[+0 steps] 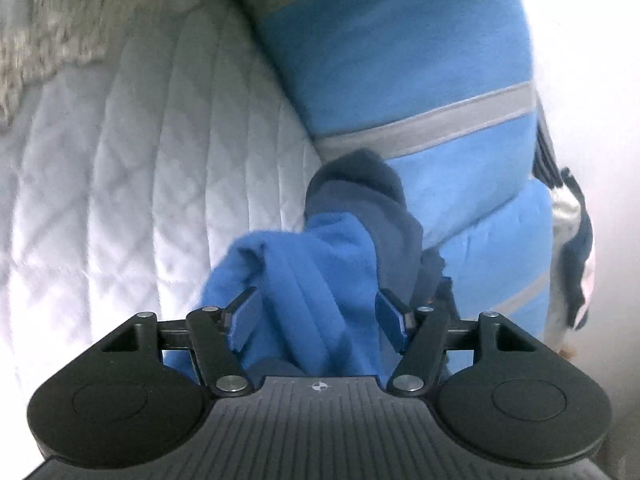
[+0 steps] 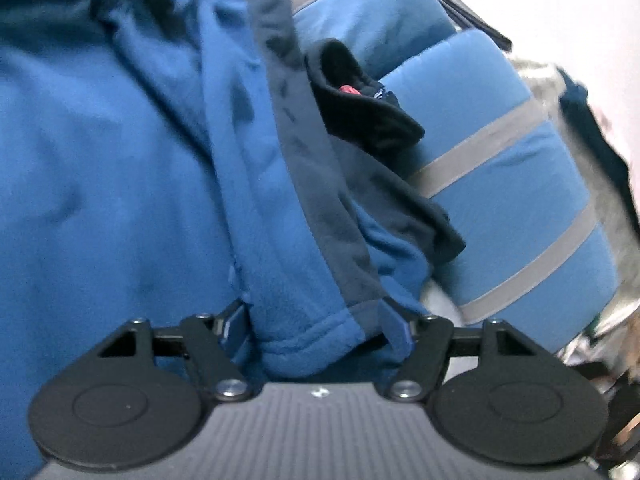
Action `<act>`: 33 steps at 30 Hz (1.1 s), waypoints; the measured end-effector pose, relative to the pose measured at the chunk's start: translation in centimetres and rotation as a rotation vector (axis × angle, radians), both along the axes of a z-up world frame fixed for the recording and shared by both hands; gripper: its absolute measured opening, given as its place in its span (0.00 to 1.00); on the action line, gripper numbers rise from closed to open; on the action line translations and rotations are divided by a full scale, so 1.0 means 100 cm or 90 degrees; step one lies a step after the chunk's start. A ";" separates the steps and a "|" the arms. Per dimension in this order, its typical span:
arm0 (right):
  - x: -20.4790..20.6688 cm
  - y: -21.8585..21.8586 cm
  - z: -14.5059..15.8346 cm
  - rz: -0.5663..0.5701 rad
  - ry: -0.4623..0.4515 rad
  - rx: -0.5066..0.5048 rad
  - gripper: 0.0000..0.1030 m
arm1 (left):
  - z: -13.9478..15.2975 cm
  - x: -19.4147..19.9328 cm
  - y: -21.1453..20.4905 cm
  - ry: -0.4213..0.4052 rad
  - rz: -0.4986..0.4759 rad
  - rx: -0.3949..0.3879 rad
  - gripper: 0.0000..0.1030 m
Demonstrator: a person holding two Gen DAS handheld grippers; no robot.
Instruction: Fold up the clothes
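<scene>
Two grippers show, one in each view, and both have blue fleece lying between spread jaws. From the left wrist, the left gripper (image 1: 318,320) stands released: its blue pads (image 1: 244,320) sit apart on either side of a bunched fold of the blue fleece jacket (image 1: 312,276), and neither pad visibly presses the cloth, though the left one lies right against its edge. Just ahead of the gripper the jacket's dark navy collar (image 1: 360,196) humps up, and past that, ahead and to the right, lies a folded light-blue blanket with grey stripes (image 1: 404,60). To the left of the gripper spreads the white quilted bed cover (image 1: 140,168), with a cream fringed throw (image 1: 52,32) at the far left, blurred. From the right wrist, the right gripper (image 2: 320,326) is also released, its jaws wide; the hem of the same jacket (image 2: 120,160) and its dark zipper band (image 2: 320,200) run between the pads without being pinched. The jacket fills the whole area ahead and left of the gripper. Ahead and right, the navy collar (image 2: 360,108) curls open, showing a small red label, and the striped blanket (image 2: 520,184) lies beyond it on the right.
</scene>
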State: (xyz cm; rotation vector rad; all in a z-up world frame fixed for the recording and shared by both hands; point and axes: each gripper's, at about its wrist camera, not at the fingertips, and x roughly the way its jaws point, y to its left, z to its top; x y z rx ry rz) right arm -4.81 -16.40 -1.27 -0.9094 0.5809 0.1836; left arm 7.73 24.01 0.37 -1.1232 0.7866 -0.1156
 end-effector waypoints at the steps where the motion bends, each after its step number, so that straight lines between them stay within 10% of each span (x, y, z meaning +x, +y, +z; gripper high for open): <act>1: 0.000 0.000 -0.002 0.003 0.002 -0.006 0.76 | -0.003 0.004 -0.002 0.010 0.004 -0.013 0.60; 7: 0.003 -0.003 -0.008 0.012 0.012 -0.006 0.77 | -0.014 0.019 -0.014 0.051 0.027 -0.050 0.56; 15: 0.005 -0.010 -0.011 0.017 0.018 0.008 0.78 | -0.022 0.026 -0.015 0.092 0.047 -0.053 0.10; 24: 0.005 -0.023 -0.006 0.015 0.033 0.036 0.82 | -0.024 0.007 -0.001 0.072 0.034 -0.037 0.08; 33: 0.030 -0.128 0.067 -0.073 0.107 0.638 0.93 | -0.024 0.003 -0.004 0.085 0.030 0.019 0.08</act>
